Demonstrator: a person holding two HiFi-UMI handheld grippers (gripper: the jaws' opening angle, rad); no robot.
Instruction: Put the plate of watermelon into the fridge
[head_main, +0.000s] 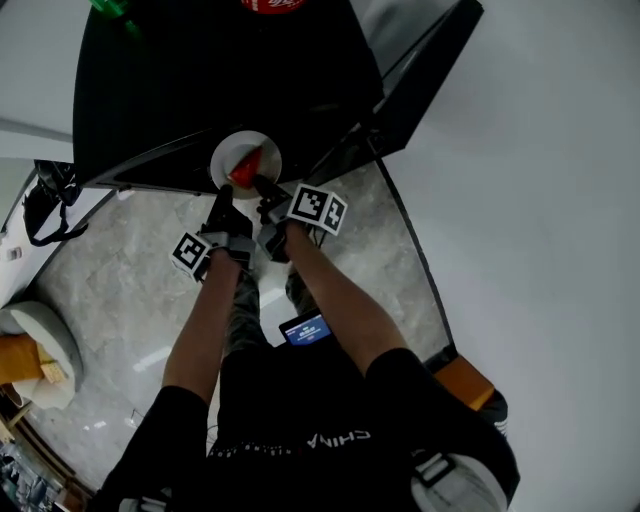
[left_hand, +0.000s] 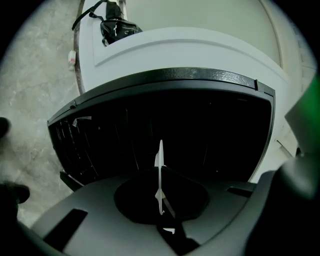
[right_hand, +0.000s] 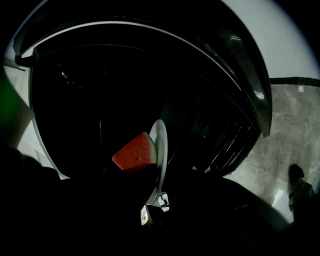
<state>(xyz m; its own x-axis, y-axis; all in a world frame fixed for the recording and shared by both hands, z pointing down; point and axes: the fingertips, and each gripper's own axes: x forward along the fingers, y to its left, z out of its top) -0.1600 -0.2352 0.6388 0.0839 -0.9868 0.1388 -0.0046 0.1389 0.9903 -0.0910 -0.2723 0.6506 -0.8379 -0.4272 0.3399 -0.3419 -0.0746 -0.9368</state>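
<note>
We held the plate (head_main: 240, 148) at the fridge (head_main: 200, 90)
Our left gripper (head_main: 228, 200) and right gripper (head_main: 263, 186) clamped the stiff, breakable plate's near rim; its 1 watermelon wedge (head_main: 247, 170) looked slippery.

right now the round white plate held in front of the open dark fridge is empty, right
Not empty: a red watermelon wedge sits on the round white plate, as the right gripper view shows. The plate is indeed held in front of the open dark fridge.
</note>
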